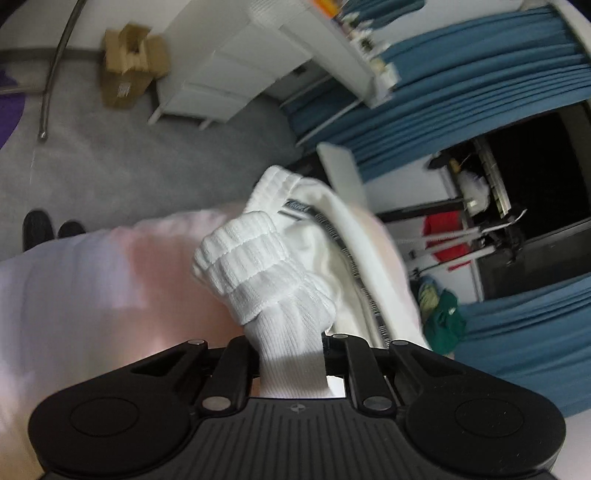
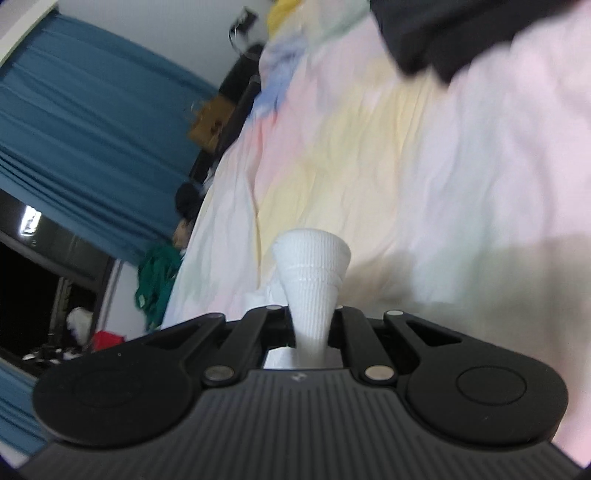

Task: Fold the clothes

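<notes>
A white garment with ribbed knit cuffs (image 1: 255,266) is bunched in front of my left gripper (image 1: 291,365), whose jaws are shut on a ribbed edge of it. The rest of the white garment (image 1: 332,236), with a label and a zip line, hangs off toward the right over the pale bedsheet (image 1: 92,277). In the right wrist view my right gripper (image 2: 310,339) is shut on another ribbed white cuff (image 2: 314,266), which stands up as a cone above the jaws. A pastel pink and yellow bedsheet (image 2: 406,166) lies beyond it.
A dark garment (image 2: 443,33) lies at the top right of the bed. Blue curtains (image 1: 461,92), a white drawer unit (image 1: 236,62), a cardboard box (image 1: 129,62) and grey floor (image 1: 147,166) surround the bed. Green clothing (image 2: 155,280) hangs beside the bed edge.
</notes>
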`<state>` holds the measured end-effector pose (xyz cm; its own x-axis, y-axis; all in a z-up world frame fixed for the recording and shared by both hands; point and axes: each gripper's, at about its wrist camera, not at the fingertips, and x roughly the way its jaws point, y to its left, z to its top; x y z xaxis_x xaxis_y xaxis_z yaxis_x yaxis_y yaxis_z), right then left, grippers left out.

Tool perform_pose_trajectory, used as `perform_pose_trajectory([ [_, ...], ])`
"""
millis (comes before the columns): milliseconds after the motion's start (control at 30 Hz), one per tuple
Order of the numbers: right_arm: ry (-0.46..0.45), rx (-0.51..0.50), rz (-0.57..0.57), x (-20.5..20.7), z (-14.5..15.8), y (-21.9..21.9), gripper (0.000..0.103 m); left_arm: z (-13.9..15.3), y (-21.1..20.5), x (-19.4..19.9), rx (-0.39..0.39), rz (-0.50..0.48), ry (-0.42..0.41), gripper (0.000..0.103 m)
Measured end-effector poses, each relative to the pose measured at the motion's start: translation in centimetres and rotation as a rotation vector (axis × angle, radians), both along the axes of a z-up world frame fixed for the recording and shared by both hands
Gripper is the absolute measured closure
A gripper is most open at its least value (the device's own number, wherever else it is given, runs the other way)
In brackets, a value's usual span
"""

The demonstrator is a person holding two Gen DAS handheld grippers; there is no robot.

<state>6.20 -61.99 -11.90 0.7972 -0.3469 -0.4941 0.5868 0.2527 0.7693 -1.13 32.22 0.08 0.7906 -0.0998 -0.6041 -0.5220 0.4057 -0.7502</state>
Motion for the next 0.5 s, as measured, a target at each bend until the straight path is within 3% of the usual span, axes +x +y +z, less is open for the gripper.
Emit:
perform_pose_trajectory([
  [100, 0.07, -0.012, -0.051, -1.3, 0.0, -0.3, 0.097, -1.0, 0.6, -0.5, 0.052, -0.03, 0.066, 0.09],
  [233, 0.178, 0.087, -0.031, -1.3, -3.0, -1.6, 0.097, -3.2, 0.4, -0.8, 0.164, -0.079, 0.137, 0.089],
  [333, 0.185, 0.141, -0.017, -1.4, -4.5, -2.2, 0.097, -4.7, 0.4, -0.5, 0.205, -0.102, 0.157, 0.086],
  [433, 0.195, 0.124, -0.011, -1.3, -4.0, -2.0, 0.095, -4.7, 0.1, -0.5, 0.187, -0.104, 0.15, 0.077],
  [500, 0.208, 0.111, -0.012, -1.1, -3.5, -1.8, 0.093, -4.4, -0.3, -0.4, 0.239, -0.123, 0.171, 0.056],
])
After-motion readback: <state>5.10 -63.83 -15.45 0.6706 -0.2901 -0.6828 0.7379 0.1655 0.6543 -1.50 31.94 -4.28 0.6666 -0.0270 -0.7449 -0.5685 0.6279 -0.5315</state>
